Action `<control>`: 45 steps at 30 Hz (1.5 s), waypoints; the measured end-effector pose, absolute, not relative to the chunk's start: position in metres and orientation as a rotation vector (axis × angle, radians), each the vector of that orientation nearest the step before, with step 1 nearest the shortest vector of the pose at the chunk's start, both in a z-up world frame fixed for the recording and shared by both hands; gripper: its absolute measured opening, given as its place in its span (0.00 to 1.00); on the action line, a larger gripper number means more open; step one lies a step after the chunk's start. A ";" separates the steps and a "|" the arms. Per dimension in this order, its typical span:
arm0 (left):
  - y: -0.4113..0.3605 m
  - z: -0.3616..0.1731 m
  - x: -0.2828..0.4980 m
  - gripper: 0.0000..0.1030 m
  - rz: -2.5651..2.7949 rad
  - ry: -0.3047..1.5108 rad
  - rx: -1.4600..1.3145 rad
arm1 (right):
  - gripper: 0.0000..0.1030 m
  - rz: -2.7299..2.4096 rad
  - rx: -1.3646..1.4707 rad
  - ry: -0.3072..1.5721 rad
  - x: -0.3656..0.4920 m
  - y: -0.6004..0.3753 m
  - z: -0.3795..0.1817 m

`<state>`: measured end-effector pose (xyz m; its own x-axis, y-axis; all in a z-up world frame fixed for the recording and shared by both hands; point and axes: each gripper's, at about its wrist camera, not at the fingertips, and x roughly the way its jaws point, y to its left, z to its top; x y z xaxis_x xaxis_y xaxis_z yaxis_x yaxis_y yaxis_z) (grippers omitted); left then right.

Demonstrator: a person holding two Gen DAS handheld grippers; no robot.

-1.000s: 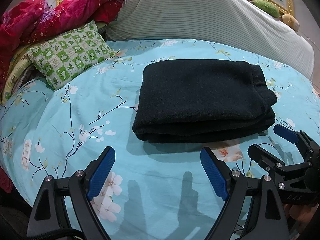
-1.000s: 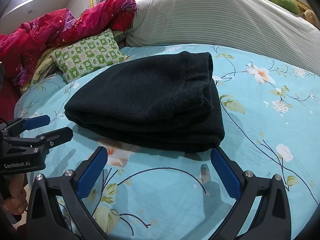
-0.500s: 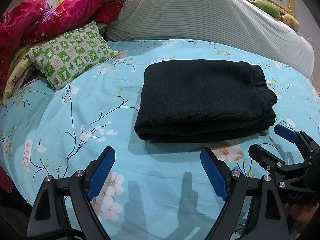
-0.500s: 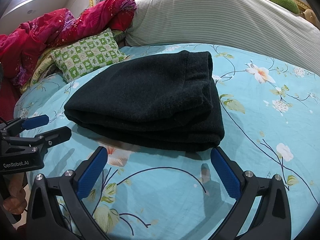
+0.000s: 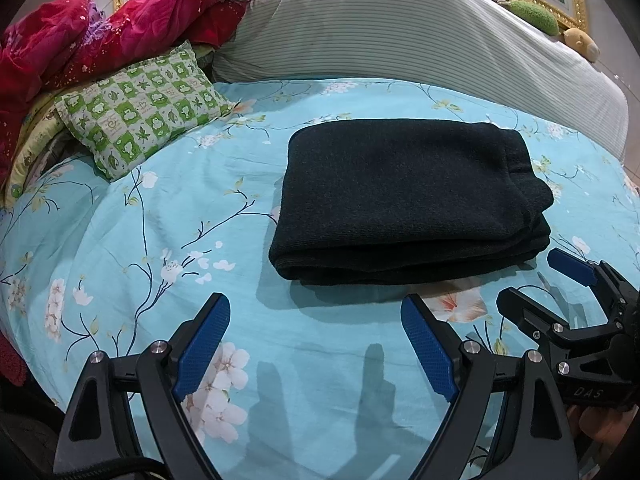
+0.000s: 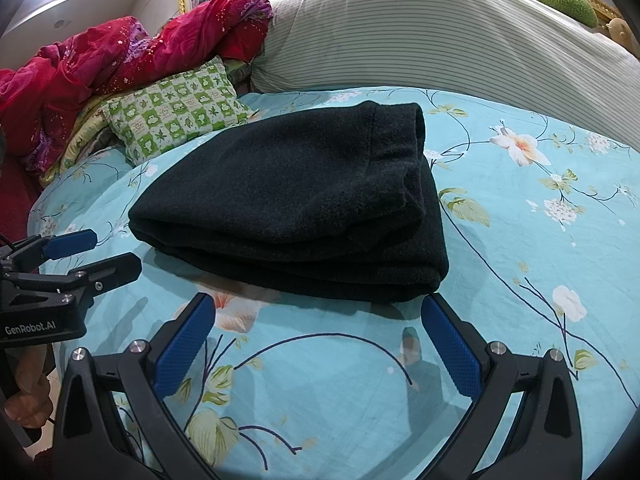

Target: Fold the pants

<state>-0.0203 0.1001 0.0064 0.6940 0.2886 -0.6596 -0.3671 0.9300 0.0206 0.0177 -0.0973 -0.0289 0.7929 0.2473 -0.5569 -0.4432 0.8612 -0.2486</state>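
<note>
The black pants (image 5: pixel 408 200) lie folded into a thick rectangular stack on the turquoise floral bedsheet (image 5: pixel 160 220); they also show in the right wrist view (image 6: pixel 296 200). My left gripper (image 5: pixel 316 312) is open and empty, just short of the stack's near edge. My right gripper (image 6: pixel 320 308) is open and empty, close to the stack's near right corner. The right gripper also shows at the right of the left wrist view (image 5: pixel 532 280), and the left gripper at the left of the right wrist view (image 6: pixel 108 252).
A green checked pillow (image 5: pixel 140 108) lies at the back left beside a red quilt (image 5: pixel 100 40). A large striped bolster (image 5: pixel 400 28) runs along the back. A green plush toy (image 5: pixel 534 16) sits by the gold picture frame.
Both grippers have stayed open and nearly still. The view has shifted only very slightly; the pants have not moved.
</note>
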 end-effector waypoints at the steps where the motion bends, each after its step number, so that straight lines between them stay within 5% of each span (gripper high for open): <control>1: 0.100 0.006 -0.020 0.85 0.367 0.716 -0.116 | 1.00 0.381 -0.382 0.538 0.018 -0.097 -0.029; 45: 0.112 0.043 -0.008 0.85 0.360 0.677 -0.105 | 1.00 0.371 -0.365 0.552 0.030 -0.088 0.019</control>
